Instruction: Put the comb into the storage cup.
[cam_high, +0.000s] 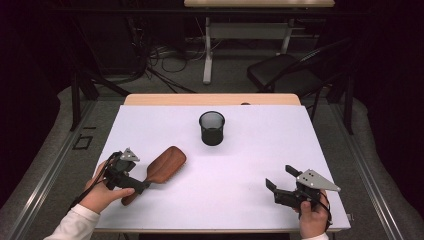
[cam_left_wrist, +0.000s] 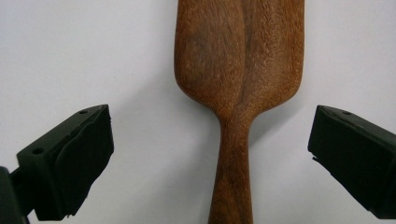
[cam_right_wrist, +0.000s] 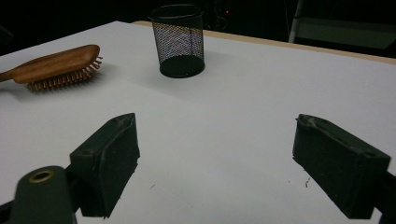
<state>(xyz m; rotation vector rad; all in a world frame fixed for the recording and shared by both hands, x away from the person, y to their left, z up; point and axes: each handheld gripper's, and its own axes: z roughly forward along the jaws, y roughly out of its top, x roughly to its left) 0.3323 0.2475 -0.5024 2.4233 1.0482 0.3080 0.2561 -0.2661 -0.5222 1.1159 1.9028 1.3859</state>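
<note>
The wooden hairbrush (cam_high: 164, 166) lies bristles-down at eight o'clock on the white table (cam_high: 240, 200), its handle between the spread, released jaws of the left gripper (cam_left_wrist: 210, 154). The mesh cup (cam_high: 212, 128) stands at twelve o'clock. The right gripper (cam_high: 281, 181) rests released at five o'clock.

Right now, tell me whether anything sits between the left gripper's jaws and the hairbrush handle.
Nothing visible does. In the left gripper view the left gripper is open, one jaw on each side of the wooden hairbrush, whose handle lies on the white table with only bare surface between it and each jaw. The pads are not touching it.
</note>
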